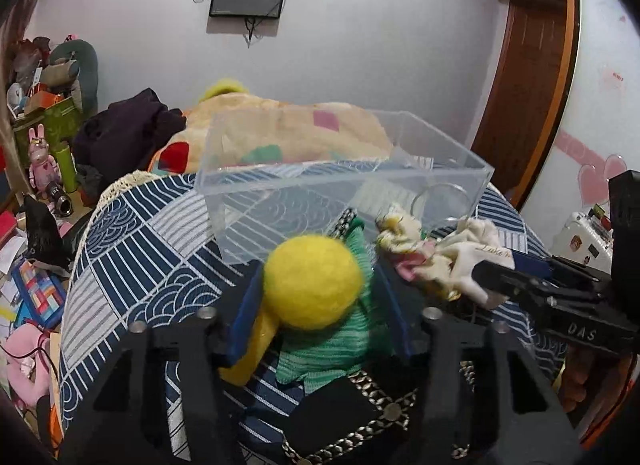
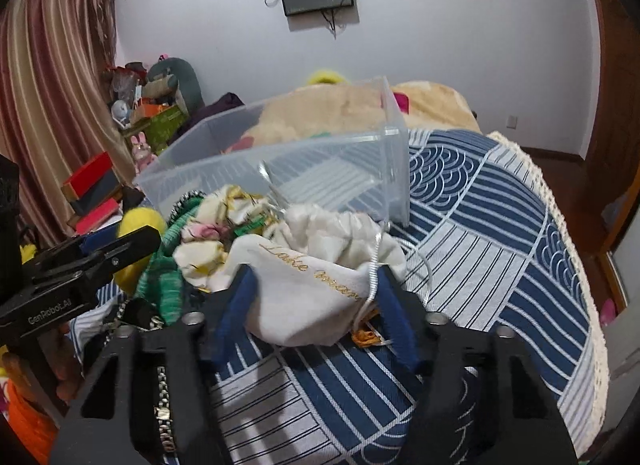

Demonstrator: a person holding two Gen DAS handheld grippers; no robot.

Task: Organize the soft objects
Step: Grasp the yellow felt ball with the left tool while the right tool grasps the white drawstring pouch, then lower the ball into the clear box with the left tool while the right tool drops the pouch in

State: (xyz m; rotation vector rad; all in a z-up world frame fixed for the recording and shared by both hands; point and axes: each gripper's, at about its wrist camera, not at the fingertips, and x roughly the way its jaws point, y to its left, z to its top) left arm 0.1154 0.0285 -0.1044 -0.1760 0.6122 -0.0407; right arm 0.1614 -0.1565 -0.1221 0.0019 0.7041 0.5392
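Observation:
My left gripper [image 1: 316,289] is shut on a yellow felt ball toy [image 1: 314,283] with a green knit cloth [image 1: 344,341] under it, just in front of the clear plastic box [image 1: 280,193]. My right gripper [image 2: 316,285] is shut on a white drawstring pouch [image 2: 316,289] with gold lettering, also in front of the clear plastic box [image 2: 224,169]. A floral cloth [image 2: 216,225] lies between the two grippers. The left gripper [image 2: 120,245] shows at the left of the right wrist view; the right gripper [image 1: 496,277] shows at the right of the left wrist view.
Everything sits on a blue and white patterned cover [image 2: 500,249] over a bed. A black bag with a chain strap [image 1: 360,417] lies near me. A beige blanket [image 1: 280,129] is behind the box. Cluttered shelves and toys [image 1: 44,137] stand at the left.

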